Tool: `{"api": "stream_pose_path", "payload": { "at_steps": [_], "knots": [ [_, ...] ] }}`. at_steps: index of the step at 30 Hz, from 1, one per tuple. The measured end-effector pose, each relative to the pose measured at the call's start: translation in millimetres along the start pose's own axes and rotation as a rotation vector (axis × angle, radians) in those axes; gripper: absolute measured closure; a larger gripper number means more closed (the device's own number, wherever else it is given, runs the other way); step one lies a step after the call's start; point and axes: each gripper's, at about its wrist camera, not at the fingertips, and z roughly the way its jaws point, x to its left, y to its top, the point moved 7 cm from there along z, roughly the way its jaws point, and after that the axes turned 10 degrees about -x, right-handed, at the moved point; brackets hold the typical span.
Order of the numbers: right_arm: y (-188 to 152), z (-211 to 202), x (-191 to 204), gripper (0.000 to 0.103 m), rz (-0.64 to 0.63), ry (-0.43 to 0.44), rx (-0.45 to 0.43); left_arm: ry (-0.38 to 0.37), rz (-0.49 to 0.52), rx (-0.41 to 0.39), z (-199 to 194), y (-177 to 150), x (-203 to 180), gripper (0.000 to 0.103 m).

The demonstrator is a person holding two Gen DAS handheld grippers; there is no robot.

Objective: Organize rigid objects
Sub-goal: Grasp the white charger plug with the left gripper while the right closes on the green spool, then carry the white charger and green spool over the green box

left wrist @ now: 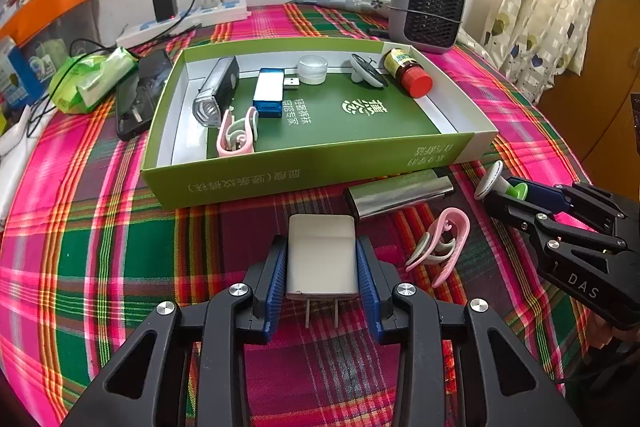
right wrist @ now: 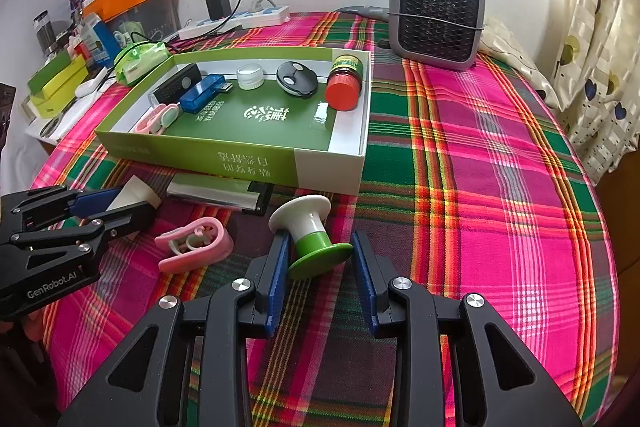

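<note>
Plaid cloth (left wrist: pixel 120 267) in pink, green and red covers the table under both tools.

Left hand-held gripper (left wrist: pixel 322 267): blue pads (left wrist: pixel 276 279) pressed against both flanks of the white charger plug (left wrist: pixel 322 255); jaws narrowed to the plug's width, plug clamped, its two prongs pointing back toward the camera. Whether the plug rests on the cloth or is lifted, cannot tell.

Right hand-held gripper (right wrist: pixel 320 267): jaws spread wider than the object between them. The green-and-white spool-shaped piece (right wrist: pixel 310 231) lies tilted between the pads, green flange near the camera, white flange away. The left pad (right wrist: pixel 278 267) appears to touch the green flange; the right pad stands apart from it. Not clamped.

Between the two tools a pink clip (left wrist: pixel 440 247) lies on the cloth. Just beyond it a silver-and-black lighter (left wrist: pixel 396 193) lies along the near wall of the green box (left wrist: pixel 280 175), close beside it.

Inside the box, left to right in the left wrist view: a second pink clip (left wrist: pixel 236 133), a small torch (left wrist: pixel 216 91), a blue USB stick (left wrist: pixel 269 91), a translucent cap (left wrist: pixel 313 69), a black-and-white disc (left wrist: pixel 366 71), and a brown bottle with red lid (left wrist: pixel 408 73) lying on its side.

Beyond the box: a grey fan heater (left wrist: pixel 428 7), a power strip (left wrist: pixel 188 21), and the window wall.
</note>
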Motion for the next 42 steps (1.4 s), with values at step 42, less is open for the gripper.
{"api": "stream_pose_path", "payload": {
  "at_steps": [42],
  "knots": [
    [32,-27,3,0.071,0.001,-0.031,-0.095,-0.013,0.019,-0.116,-39,27,0,0.071]
  ]
}}
